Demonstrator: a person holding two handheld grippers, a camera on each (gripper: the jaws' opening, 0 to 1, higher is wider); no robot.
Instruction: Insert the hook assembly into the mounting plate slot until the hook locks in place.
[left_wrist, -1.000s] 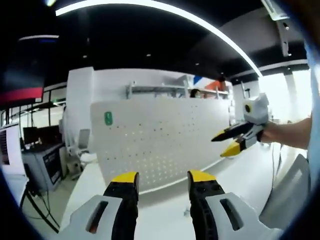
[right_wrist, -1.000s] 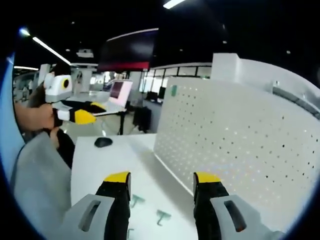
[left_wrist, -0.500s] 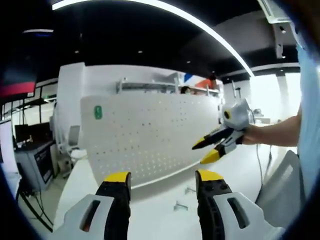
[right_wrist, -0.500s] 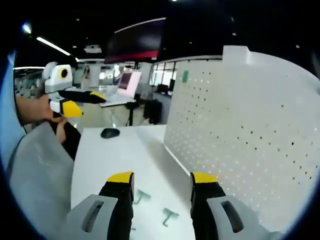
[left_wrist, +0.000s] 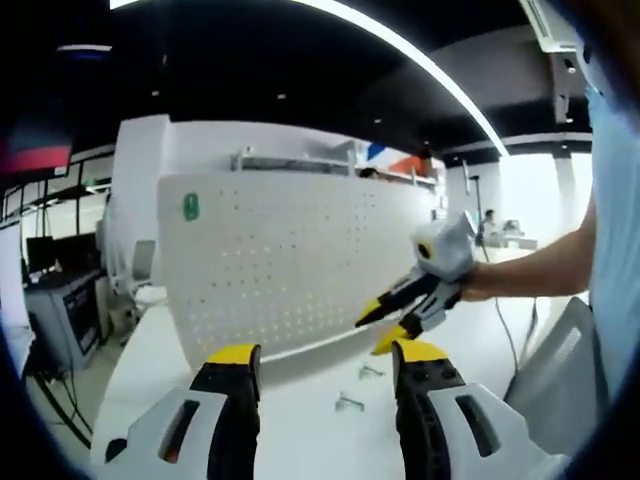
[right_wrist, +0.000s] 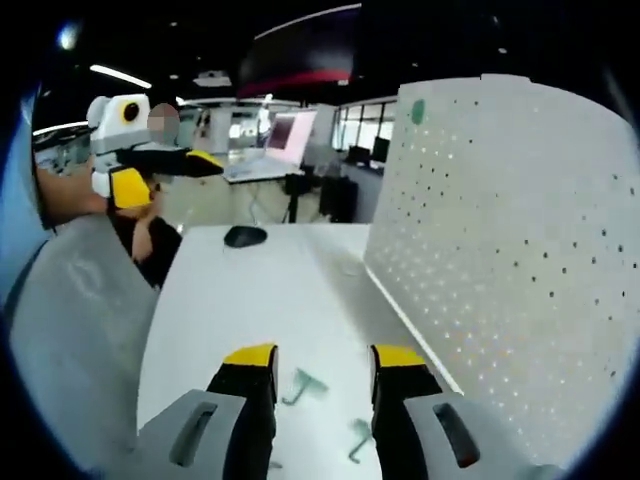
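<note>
Hooks (right_wrist: 305, 384) lie loose on the table (right_wrist: 250, 300), lower centre, below the perforated plate (right_wrist: 510, 230); nothing inserted. We find right gripper (right_wrist: 312, 362) and left gripper (left_wrist: 322, 358) parted, empty.

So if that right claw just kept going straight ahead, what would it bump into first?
Probably a small hook lying on the white table, right between the tips of the open right claw. Depth is hard to judge, so it might touch the tabletop first.

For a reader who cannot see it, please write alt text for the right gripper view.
The open right tool points down at two small hooks lying on a white table, beside an upright white pegboard. The left tool hovers at far left.
</note>
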